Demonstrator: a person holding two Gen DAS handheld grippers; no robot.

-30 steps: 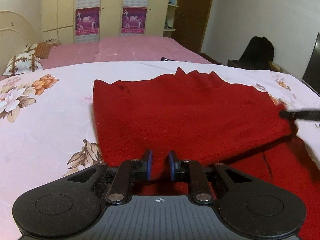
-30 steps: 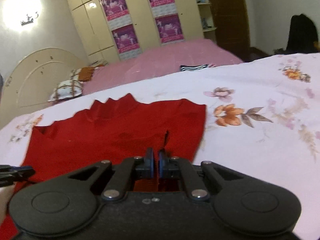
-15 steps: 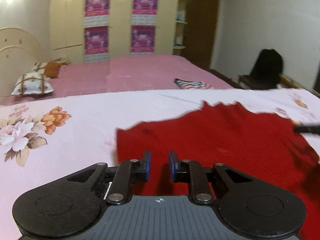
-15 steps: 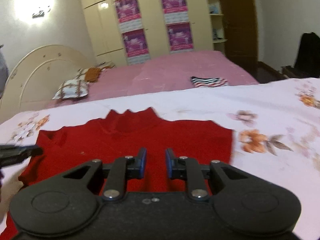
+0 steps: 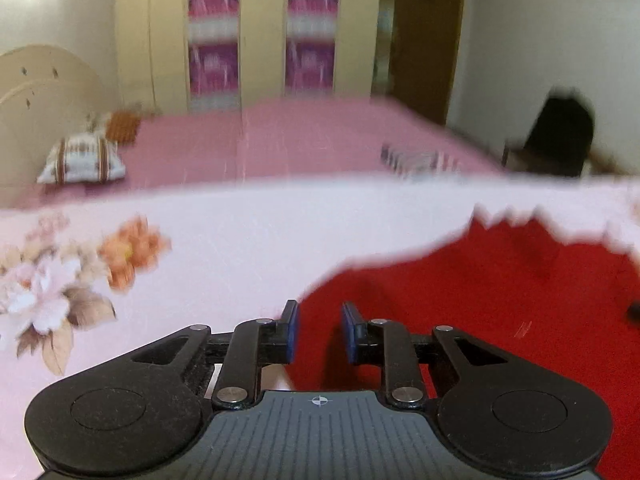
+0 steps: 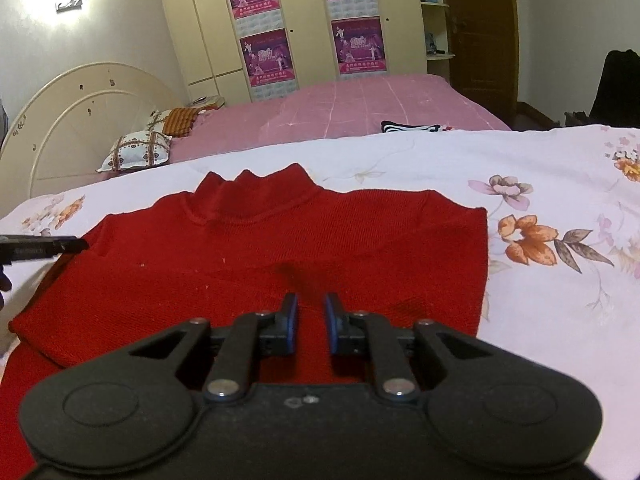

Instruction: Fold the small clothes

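Observation:
A red knit sweater (image 6: pixel 280 248) lies flat on the floral white bedsheet (image 6: pixel 540 168), collar pointing away, its sleeves folded in. It also shows in the blurred left wrist view (image 5: pixel 480 312), at the right. My right gripper (image 6: pixel 311 312) is open and empty, just above the sweater's middle. My left gripper (image 5: pixel 319 322) is open and empty, over the sweater's left edge; its tip shows at the left of the right wrist view (image 6: pixel 44 247).
A pink bed (image 6: pixel 380 104) lies behind, with pillows (image 6: pixel 136 150) at its head and a striped garment (image 6: pixel 412 126) at its near edge. A dark chair (image 5: pixel 560 136) stands at the right. Wardrobes with posters (image 6: pixel 264 56) line the back wall.
My right gripper has opened and let go of the sweater fold. My left gripper has moved left, away from the sweater's middle to its left edge. Both have lifted back.

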